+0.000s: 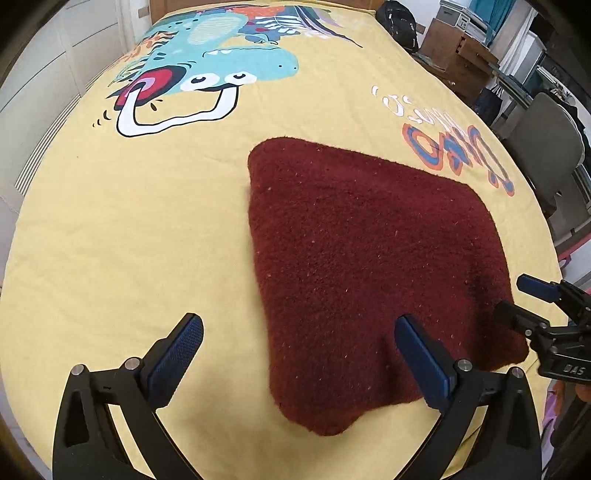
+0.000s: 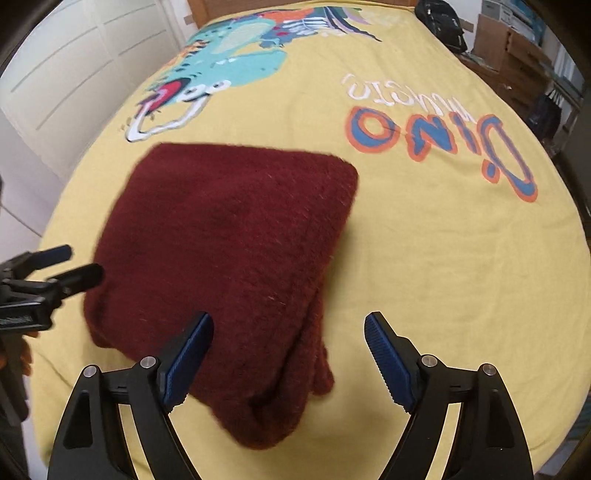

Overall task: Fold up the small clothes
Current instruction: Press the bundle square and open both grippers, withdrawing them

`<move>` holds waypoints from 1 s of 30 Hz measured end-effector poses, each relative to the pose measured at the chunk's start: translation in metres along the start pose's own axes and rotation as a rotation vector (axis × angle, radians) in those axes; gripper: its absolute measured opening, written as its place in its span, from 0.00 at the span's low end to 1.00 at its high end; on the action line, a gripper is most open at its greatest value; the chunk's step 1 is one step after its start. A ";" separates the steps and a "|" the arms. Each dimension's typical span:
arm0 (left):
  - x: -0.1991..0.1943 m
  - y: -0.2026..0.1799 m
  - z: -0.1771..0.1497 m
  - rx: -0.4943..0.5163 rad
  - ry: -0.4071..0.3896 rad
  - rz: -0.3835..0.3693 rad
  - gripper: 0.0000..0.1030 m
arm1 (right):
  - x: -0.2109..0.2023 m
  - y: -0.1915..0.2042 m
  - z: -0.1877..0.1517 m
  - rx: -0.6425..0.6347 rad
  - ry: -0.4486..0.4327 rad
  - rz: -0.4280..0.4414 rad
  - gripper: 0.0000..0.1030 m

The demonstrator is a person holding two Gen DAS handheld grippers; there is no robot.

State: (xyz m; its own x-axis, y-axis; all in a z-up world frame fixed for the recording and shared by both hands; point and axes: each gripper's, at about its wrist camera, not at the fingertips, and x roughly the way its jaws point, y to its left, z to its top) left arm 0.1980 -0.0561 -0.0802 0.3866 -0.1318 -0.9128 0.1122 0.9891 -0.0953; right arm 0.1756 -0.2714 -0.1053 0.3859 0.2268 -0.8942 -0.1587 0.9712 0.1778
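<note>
**Both grippers released above a folded maroon knit**

While the left gripper (image 1: 299, 354) hangs low over the near edge of the cloth, its jaws stand wide apart and grasp nothing: one blue pad sits over bare yellow sheet, the other over the maroon garment (image 1: 369, 266), with the garment's near left corner between them. Whether the pads touch the fabric cannot be told. The right gripper (image 2: 288, 350) is released in the same way, its jaws spread, one finger over the knit and the other over the sheet just beside the garment's right edge.

Each gripper shows in the other's camera. In the left wrist view the right gripper (image 1: 517, 299) comes in from the right edge, its dark fingers parted at the garment's right corner. In the right wrist view the left gripper (image 2: 79, 264) enters from the left edge, fingers parted near the garment's left side (this view is blurred, so contact is unclear).

The garment (image 2: 229, 266), a thick, fuzzy knit, lies folded into a rough four-sided shape, with stacked layers visible along its right edge in the right wrist view. It rests on a bed covered by a yellow sheet (image 1: 129, 229) printed with a teal cartoon dinosaur (image 1: 229, 59) and orange-and-blue lettering (image 2: 436, 147).

Beyond the bed stand a white panelled wall (image 2: 74, 74), a black bag (image 1: 400, 22) and cardboard boxes (image 1: 454, 48).
</note>
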 end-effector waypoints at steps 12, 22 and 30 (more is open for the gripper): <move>0.037 0.013 -0.021 0.031 0.008 0.039 1.00 | 0.039 -0.047 -0.013 0.106 0.015 0.005 1.00; 0.007 0.010 -0.023 0.021 -0.035 0.078 0.99 | -0.018 -0.033 -0.014 0.077 -0.069 -0.010 1.00; -0.072 0.017 -0.033 -0.014 -0.123 0.149 0.99 | -0.110 -0.030 -0.026 0.041 -0.191 -0.063 1.00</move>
State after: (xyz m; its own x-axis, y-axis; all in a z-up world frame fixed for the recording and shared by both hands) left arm 0.1416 -0.0279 -0.0294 0.5071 0.0097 -0.8619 0.0335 0.9990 0.0309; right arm 0.1141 -0.3269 -0.0235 0.5596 0.1716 -0.8108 -0.0933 0.9852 0.1441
